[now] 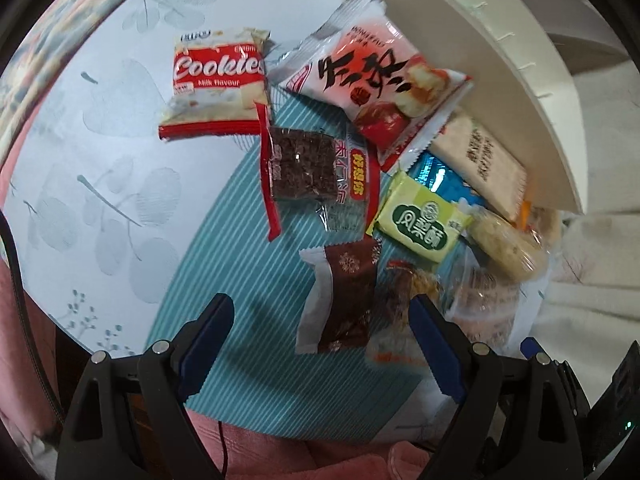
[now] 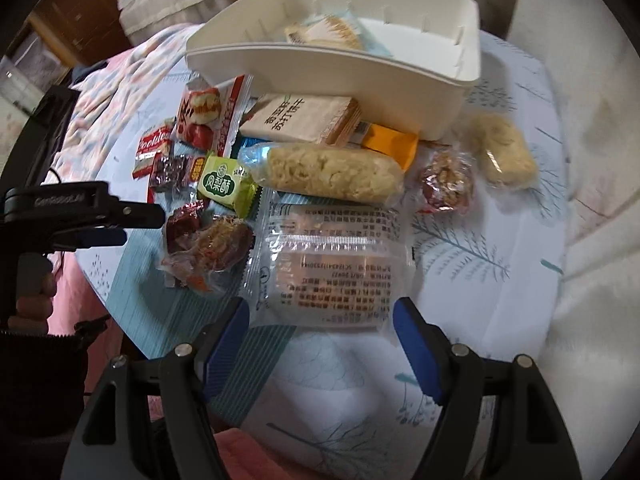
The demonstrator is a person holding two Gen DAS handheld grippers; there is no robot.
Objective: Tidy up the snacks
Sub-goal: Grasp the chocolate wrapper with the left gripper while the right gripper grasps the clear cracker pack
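Wrapped snacks lie on a round table beside a white plastic bin [image 2: 328, 76], which holds one snack [image 2: 324, 32]. My left gripper [image 1: 320, 320] is open and empty, its jaws either side of a brown-and-white packet [image 1: 340, 304]. Beyond it lie a red Cookies pack [image 1: 218, 80], a dark brownie pack [image 1: 302, 164], a red date-cake pack [image 1: 376, 84] and a green pineapple-cake pack [image 1: 420, 216]. My right gripper [image 2: 320, 328] is open and empty, just short of a clear printed packet [image 2: 328, 268]. A long noodle-crisp bar [image 2: 328, 172] lies behind it.
The white bin's wall [image 1: 480, 68] overhangs the snacks at right in the left wrist view. A teal striped mat [image 1: 248, 292] lies under the near snacks. A second crisp bar [image 2: 504, 152] and a red-wrapped nut snack [image 2: 444, 180] lie right. The left gripper [image 2: 80, 216] shows at left.
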